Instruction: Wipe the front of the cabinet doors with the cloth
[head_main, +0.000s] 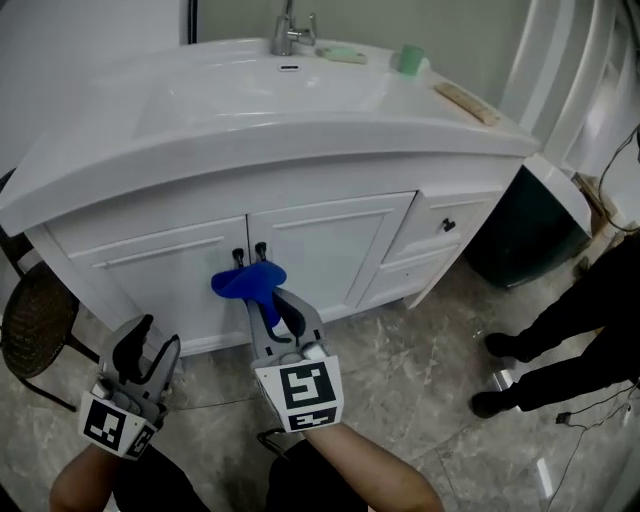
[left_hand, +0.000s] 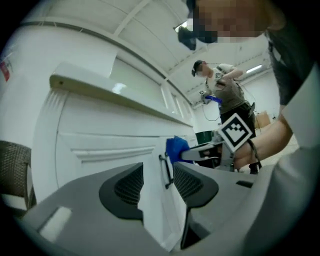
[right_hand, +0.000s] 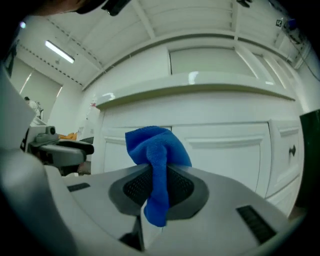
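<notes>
Cloth (right_hand: 156, 149) pinched in right claw (right_hand: 158, 192), bunched above

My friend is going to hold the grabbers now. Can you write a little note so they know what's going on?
Right gripper: shut on the blue cloth, which is up by the handles where the two cabinet doors meet. I can't tell if the cloth touches them.
Left gripper: open and empty, low in front of the left door.
Done: the cloth is gripped and at the doors. No wipe marks show, so I can't tell what is clean.
Left: wipe both door fronts.
</notes>
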